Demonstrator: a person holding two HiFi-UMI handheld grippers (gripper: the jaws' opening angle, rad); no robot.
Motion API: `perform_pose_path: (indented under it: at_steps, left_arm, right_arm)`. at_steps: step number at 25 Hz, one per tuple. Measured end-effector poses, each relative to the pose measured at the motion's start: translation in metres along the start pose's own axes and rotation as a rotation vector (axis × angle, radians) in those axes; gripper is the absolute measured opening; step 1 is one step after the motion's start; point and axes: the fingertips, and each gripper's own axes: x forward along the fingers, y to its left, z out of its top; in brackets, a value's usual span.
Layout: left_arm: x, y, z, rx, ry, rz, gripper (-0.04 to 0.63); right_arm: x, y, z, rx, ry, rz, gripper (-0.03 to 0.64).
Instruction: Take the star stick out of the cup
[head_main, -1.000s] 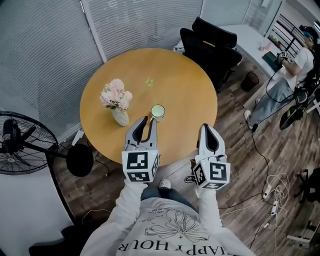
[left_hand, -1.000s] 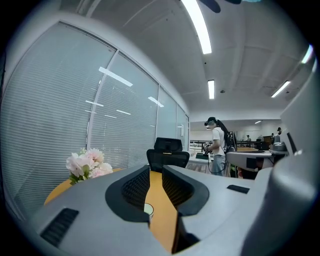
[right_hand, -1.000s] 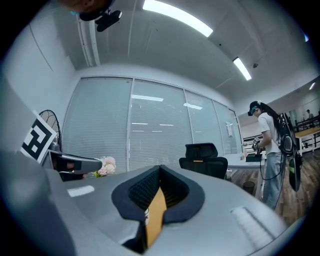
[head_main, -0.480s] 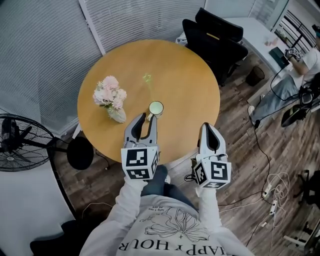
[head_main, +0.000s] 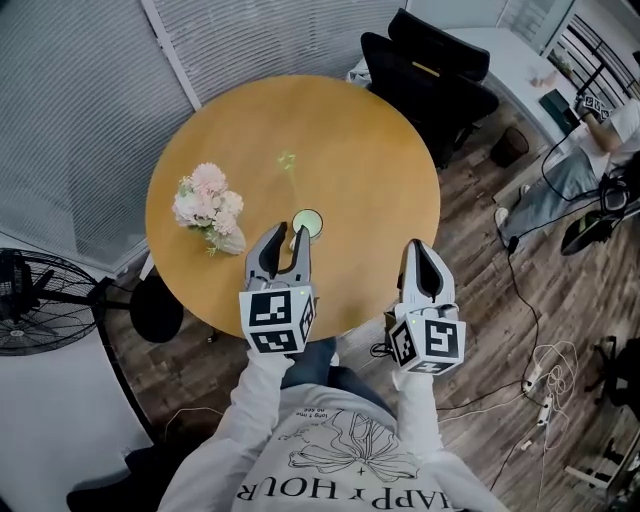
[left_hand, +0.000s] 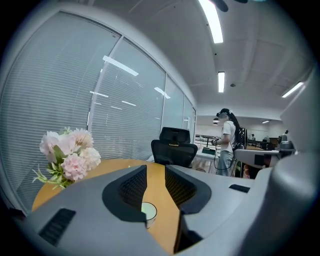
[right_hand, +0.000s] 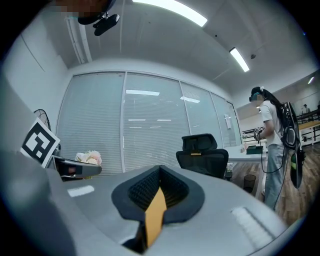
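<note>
Seen from above: a cup (head_main: 307, 222) near frame centre on a round table (head_main: 370, 150), the star stick (head_main: 288, 162) standing in it. Left gripper (head_main: 286, 238) just below the cup, jaws parted and just widening, gripping nothing; right gripper (head_main: 420, 246) at lower right, jaws pressed together, empty

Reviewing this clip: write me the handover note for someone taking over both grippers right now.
Left gripper: jaws open, just been opening, nothing between them. It is over the table's near side, just short of the cup and lined up with it.
Right gripper: shut, empty, near the table's front-right edge.
Things: the cup stands on the round table with the star stick in it; the flower vase is to its left.
Done: approach only; nothing gripped.
Left: close on the stick and lift it clear of the cup.
</note>
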Motion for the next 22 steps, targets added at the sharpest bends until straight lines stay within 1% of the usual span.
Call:
perform_pose_path:
  at_steps: [12,22]
  left_arm:
    - [0.063,0.026,-0.018,-0.025,0.083,-0.01,0.118]
    - [0.105,0.044,-0.028,-0.025,0.137,-0.008,0.124]
  right_arm:
    - [0.062,-0.001,-0.018,0.017,0.048,-0.009,0.009]
    - [0.107,-0.002,-0.031,0.015,0.091,-0.005,0.009]
